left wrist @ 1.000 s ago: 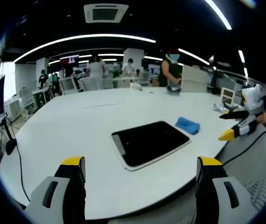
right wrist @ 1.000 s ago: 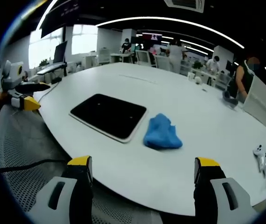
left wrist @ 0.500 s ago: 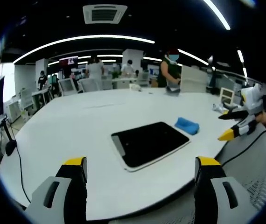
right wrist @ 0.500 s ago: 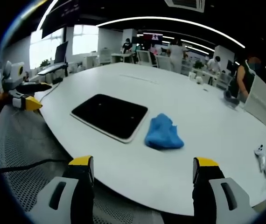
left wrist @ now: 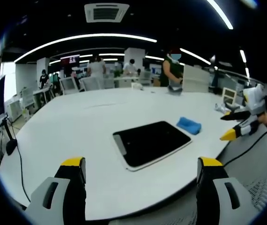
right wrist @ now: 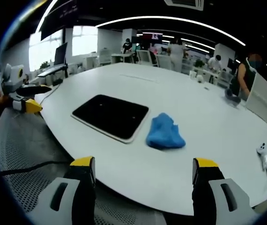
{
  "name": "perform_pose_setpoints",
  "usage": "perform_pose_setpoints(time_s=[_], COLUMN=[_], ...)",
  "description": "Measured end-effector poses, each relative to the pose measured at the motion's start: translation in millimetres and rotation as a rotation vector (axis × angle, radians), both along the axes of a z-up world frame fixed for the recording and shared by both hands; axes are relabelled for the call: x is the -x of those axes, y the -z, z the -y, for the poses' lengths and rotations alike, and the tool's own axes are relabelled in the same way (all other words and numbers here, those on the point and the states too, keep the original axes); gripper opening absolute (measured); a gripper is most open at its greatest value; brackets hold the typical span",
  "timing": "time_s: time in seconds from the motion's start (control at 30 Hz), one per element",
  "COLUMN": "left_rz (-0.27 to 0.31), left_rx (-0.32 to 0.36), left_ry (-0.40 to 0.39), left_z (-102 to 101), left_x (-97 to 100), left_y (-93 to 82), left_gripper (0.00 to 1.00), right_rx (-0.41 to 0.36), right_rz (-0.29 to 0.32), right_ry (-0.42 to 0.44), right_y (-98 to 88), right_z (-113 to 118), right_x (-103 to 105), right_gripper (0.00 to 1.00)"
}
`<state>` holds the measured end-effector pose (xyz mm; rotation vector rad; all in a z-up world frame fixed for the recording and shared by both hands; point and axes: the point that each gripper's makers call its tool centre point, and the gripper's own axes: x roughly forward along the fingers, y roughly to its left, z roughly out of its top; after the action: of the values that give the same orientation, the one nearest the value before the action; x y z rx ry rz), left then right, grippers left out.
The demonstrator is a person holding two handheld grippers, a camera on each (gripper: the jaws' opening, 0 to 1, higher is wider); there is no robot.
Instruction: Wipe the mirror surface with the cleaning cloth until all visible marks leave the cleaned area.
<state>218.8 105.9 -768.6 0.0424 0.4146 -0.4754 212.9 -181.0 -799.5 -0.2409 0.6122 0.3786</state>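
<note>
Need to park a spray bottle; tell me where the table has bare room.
The white table is bare beyond the mirror and between the blue cloth and the near edge. The only crowding is the mirror and cloth close together.

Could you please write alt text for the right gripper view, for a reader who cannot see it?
A crumpled blue cleaning cloth lies on a large white table, just beside a dark rectangular mirror lying flat. The right gripper hangs open at the near table edge, and the left gripper shows at far left.
</note>
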Motion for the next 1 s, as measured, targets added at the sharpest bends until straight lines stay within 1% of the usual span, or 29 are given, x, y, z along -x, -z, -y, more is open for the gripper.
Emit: perform_pose_setpoints(time_s=[0.13,0.43,0.9,1.0], left_rz=[0.019,0.022,0.010,0.010], left_rx=[0.003,0.003,0.001,0.001], left_ry=[-0.006,-0.005,0.004,0.003], left_z=[-1.1,-0.8,0.6,0.3], left_x=[-0.7,-0.9,-0.1,0.0], left_y=[-2.7,-3.3,-2.0,-2.0], left_gripper=[0.99,0.99,0.99,0.99], right_rx=[0.000,0.001,0.000,0.003], right_rz=[-0.010,-0.015,-0.013,-0.021], right_ry=[0.001,0.000,-0.002,-0.002], right_y=[1.5,2.0,1.6,2.7], right_z=[-0.2,-0.5,-0.6,-0.4], right_x=[0.8,0.7,-0.2,0.7], right_gripper=[0.84,0.84,0.84,0.84])
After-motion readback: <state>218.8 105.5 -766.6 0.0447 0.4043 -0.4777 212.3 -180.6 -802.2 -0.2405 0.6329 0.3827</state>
